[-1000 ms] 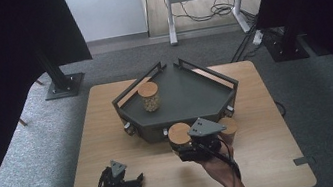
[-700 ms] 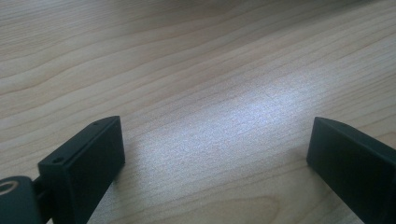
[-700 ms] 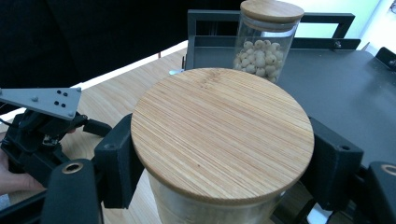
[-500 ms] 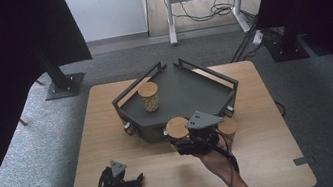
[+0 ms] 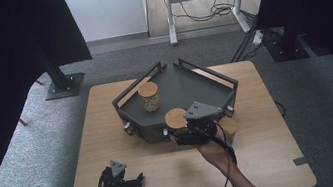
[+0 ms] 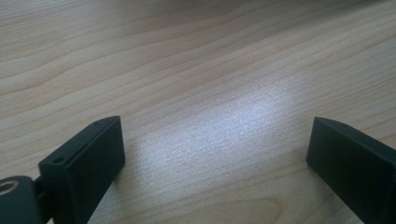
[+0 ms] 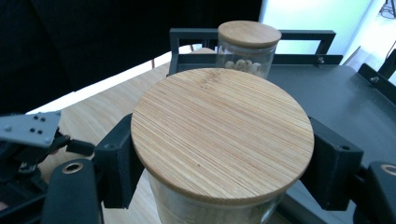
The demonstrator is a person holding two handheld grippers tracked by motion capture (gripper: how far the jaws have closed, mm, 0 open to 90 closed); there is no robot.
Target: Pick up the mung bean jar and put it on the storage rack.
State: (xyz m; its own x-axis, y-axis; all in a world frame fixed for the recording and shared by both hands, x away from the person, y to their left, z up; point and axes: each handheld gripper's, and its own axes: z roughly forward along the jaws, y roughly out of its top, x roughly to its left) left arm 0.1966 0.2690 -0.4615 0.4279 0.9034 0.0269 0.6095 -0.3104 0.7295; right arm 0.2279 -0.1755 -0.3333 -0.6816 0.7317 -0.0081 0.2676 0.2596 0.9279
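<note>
Left gripper [image 5: 140, 180]: it is resting low over the near left of the table, its two black block-shaped jaws standing wide apart with nothing between them (bare wood grain is showing in the gap in the left gripper view).
Table [image 5: 112, 147]: pale wood with a fine wavy grain and a soft sheen, rectangular with rounded corners.
Right gripper [image 5: 179, 134]: its matte black jaws are clamping the glass body of the jar from both sides, just under the lid; a grey three-cornered plate is sitting on top of it and a black cable is trailing back over the hand.
Jar [image 7: 222, 135]: clear glass, round, upright, topped by a flat round lid of striped bamboo; it is being held at the near edge of the tray, by the tray's front wall.
Third jar [image 5: 228, 127]: another wood-lidded one, standing on the table just to the right of the right gripper.
Tray [image 5: 183, 86]: dark grey metal, angular, with a smooth flat floor and low railed walls.
Far jar [image 5: 149, 96]: same glass and bamboo lid, standing upright at the tray's far left, with small pale rounded pieces inside.
</note>
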